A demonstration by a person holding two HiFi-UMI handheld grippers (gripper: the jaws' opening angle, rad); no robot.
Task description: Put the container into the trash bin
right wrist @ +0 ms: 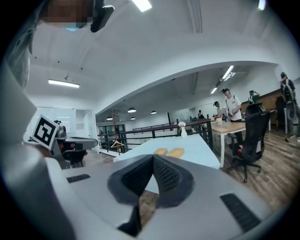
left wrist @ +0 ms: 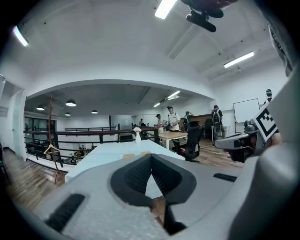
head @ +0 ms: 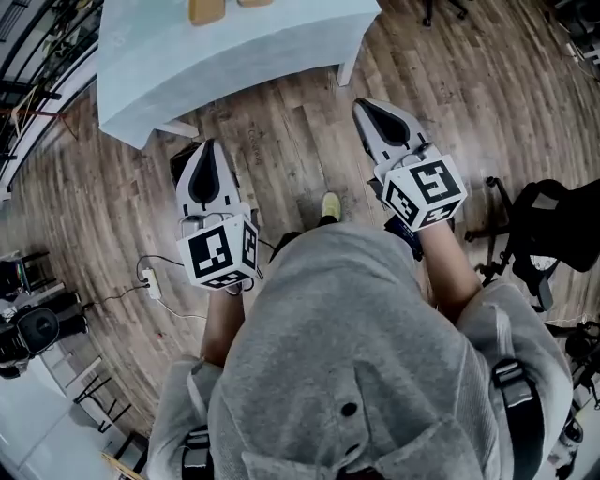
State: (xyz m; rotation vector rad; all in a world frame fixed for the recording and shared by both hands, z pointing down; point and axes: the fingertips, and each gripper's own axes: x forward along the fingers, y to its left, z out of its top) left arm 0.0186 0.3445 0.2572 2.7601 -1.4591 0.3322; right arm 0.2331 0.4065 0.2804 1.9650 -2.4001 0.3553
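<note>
Two flat tan containers [right wrist: 169,152] lie side by side on a table under a pale blue cloth [head: 234,56]; they also show in the left gripper view [left wrist: 136,154] and at the head view's top edge [head: 206,9]. My left gripper [head: 208,143] hangs over the wooden floor just short of the table's near corner, jaws shut with nothing in them [left wrist: 151,157]. My right gripper [head: 361,103] is level with it on the right, also shut and holding nothing [right wrist: 153,157]. Both point at the table. No trash bin shows in any view.
A white vase [right wrist: 183,131] stands at the table's far end. A black office chair [right wrist: 251,136] is right of the table, another black chair [head: 544,234] at my right. A power strip and cable [head: 150,281] lie on the floor at left. A railing and people at desks are beyond.
</note>
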